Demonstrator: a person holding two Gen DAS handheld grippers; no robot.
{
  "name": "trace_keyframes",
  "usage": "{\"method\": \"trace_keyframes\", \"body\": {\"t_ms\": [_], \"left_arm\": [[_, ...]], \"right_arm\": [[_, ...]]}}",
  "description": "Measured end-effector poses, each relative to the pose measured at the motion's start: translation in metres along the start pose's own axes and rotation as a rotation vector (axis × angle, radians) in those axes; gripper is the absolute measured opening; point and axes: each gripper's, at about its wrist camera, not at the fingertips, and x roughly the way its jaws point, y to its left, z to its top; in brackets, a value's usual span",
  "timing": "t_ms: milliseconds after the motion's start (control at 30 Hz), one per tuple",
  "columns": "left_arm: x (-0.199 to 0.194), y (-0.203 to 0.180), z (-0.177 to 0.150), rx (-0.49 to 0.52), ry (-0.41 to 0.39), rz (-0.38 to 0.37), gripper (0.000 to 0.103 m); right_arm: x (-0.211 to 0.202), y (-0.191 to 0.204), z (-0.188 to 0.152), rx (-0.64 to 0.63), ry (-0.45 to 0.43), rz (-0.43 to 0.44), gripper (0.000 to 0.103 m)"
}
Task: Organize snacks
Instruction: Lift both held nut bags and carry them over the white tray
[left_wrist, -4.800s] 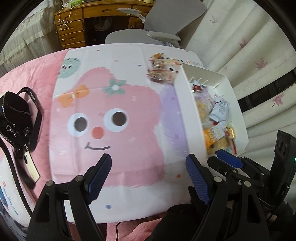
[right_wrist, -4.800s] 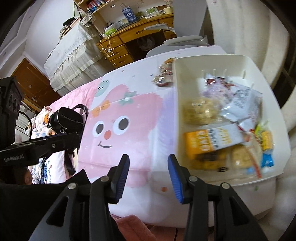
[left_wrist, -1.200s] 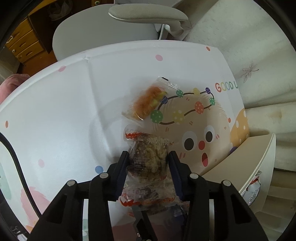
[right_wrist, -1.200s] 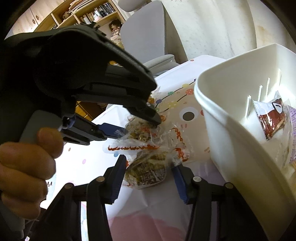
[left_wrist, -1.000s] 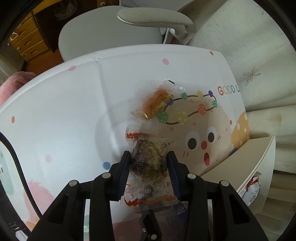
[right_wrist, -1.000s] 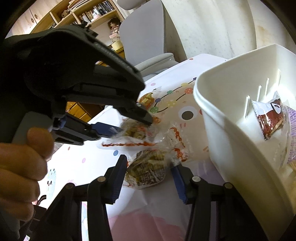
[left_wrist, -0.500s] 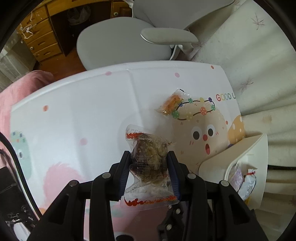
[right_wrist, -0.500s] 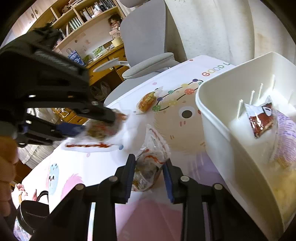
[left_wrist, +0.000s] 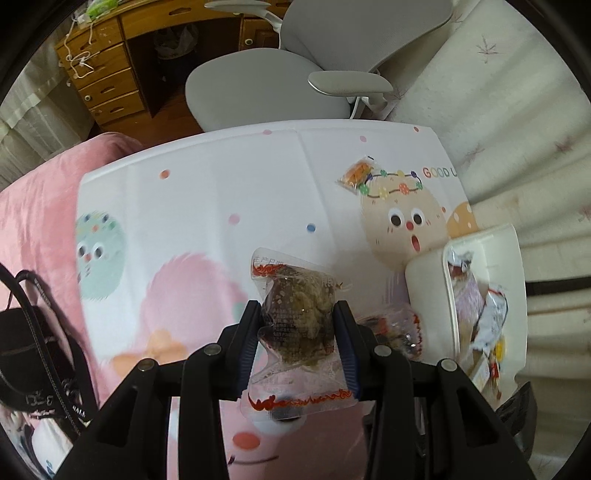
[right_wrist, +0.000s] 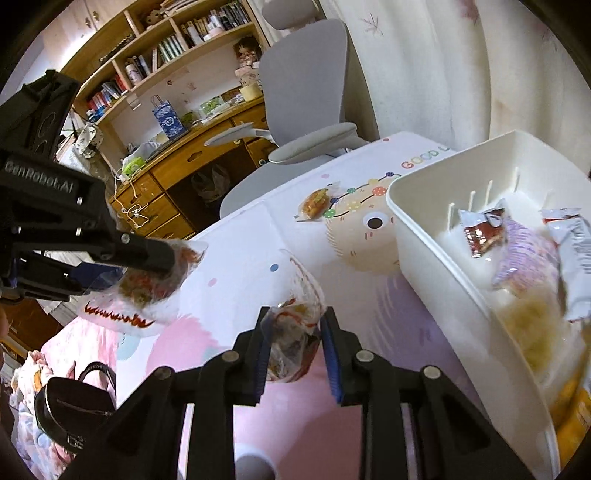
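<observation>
Cartoon cloth under both grippers. We had left gripper clamped on a pack, right gripper on another, probably. Bin sat right of both, nearer the right gripper.

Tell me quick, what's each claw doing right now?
Left claw: closed on a snack pack, held above the table.
Right claw: closed on another snack pack.

A grey office chair stands behind the cartoon tablecloth (1 black bag lies left of it), wooden desk beyond.
</observation>
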Motion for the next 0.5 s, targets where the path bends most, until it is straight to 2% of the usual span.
{"method": "trace_keyframes", "body": {"t_ms": [200,500], "left_arm": [[-0.034,0.003,-0.041,-0.003,-0.018,-0.008,0.038],[-0.080,-0.010,-0.104,0.059,-0.062,-0.009,0.038]], "right_arm": [[-0.046,0.008,-0.016,-0.022,-0.023,0.002,0.026],[-0.110,0.007,-0.046,-0.039,-0.048,-0.008,0.026]]}}
